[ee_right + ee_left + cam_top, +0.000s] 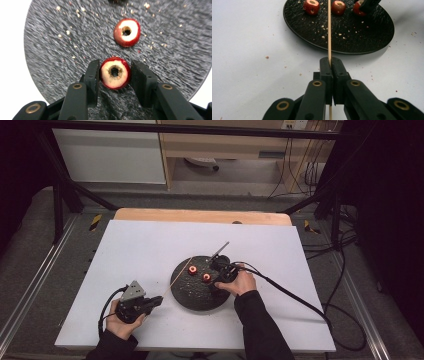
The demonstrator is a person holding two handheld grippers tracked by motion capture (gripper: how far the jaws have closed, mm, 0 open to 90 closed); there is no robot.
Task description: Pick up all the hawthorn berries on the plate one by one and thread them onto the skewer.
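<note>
Jaws of the left gripper (pixel 331 65) clench a wooden skewer (pixel 329 30); those of the right gripper (pixel 115 73) stand released around a cored red fruit (pixel 115 73) on the black plate (pixel 50 50).

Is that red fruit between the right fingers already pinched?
Not yet: the right gripper is open around the cored fruit, with a gap beside one finger.

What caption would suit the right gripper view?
Right gripper with open jaws around a red cored fruit piece on a round black plate.
</note>
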